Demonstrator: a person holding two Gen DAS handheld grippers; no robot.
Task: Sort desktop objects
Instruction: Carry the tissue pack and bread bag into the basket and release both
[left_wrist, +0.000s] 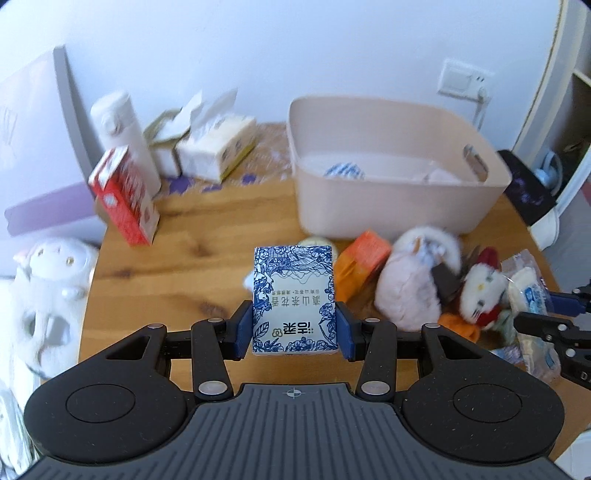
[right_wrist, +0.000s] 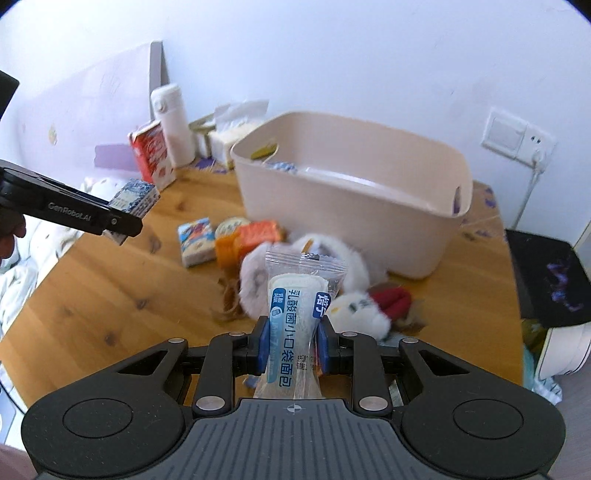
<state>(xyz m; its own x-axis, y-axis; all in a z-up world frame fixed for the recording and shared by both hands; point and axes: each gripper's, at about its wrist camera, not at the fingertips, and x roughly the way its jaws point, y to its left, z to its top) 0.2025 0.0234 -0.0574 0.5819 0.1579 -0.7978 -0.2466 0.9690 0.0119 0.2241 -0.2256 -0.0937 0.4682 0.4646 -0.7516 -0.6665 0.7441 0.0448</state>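
Note:
My left gripper is shut on a blue-and-white tissue pack and holds it above the wooden table; the pack also shows in the right wrist view. My right gripper is shut on a clear-wrapped bread packet, held above a pile of plush toys; the packet also shows at the right edge of the left wrist view. A beige bin stands at the back of the table, also in the right wrist view, with a few items inside.
On the table lie a fluffy pink plush, a white cat plush, an orange pack and a small blue-white pack. At the back left stand a red carton, a white flask and a tissue box.

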